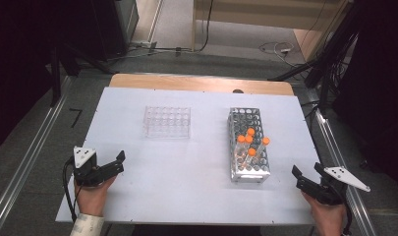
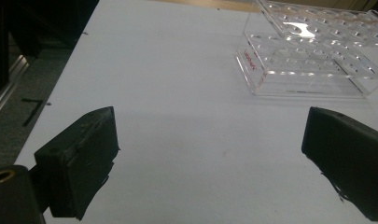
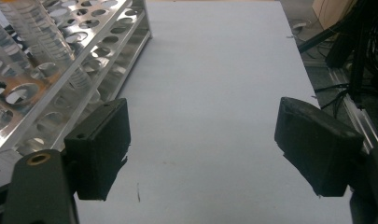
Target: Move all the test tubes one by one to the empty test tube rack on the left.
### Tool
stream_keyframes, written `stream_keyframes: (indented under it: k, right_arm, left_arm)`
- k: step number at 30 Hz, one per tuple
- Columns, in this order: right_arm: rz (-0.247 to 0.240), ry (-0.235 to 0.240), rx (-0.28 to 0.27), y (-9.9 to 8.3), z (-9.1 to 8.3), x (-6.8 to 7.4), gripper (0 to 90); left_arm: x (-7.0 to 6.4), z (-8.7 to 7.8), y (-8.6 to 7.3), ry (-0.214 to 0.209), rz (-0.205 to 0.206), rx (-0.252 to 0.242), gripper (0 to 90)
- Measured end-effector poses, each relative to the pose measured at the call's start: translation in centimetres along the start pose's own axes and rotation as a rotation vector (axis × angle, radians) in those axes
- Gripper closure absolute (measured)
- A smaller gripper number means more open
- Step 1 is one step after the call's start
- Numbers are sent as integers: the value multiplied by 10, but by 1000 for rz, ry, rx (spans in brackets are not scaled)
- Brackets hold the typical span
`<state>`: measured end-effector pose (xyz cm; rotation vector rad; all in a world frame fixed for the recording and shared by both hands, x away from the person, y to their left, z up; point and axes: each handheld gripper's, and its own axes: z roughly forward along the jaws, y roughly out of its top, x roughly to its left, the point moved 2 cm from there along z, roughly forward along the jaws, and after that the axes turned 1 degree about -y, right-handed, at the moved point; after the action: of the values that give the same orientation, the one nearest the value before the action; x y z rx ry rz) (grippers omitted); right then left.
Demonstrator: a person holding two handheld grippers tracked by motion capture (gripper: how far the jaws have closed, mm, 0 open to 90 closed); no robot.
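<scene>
Clear rack left of metal rack.

The bench has a smooth, matt white top with bare wood along its far edge. One rack is shiny perforated metal; the other rack is clear glossy plastic. Both grippers' jaws look matt black.

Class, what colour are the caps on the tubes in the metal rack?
Orange caps, clearest in the high view.
</scene>
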<state>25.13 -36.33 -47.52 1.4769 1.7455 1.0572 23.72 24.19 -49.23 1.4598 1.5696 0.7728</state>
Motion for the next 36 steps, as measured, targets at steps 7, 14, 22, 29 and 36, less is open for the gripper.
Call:
stream_keyframes:
  k: [7,14,22,29,36]
  right_arm:
    - [-10,11,-7,3,-2,7,167]
    - [-34,35,-7,5,-1,15,159]
    - [-53,59,1,7,-1,25,160]
    - [-60,91,-4,10,2,33,176]
    - [-83,120,-16,13,6,45,205]
  left_arm:
    - [-1,0,1,-1,1,-2,43]
    - [-2,0,1,-3,1,-2,44]
    - [-4,0,1,-11,0,0,45]
    - [-5,0,1,-12,6,7,45]
    - [-5,-1,1,-13,4,4,46]
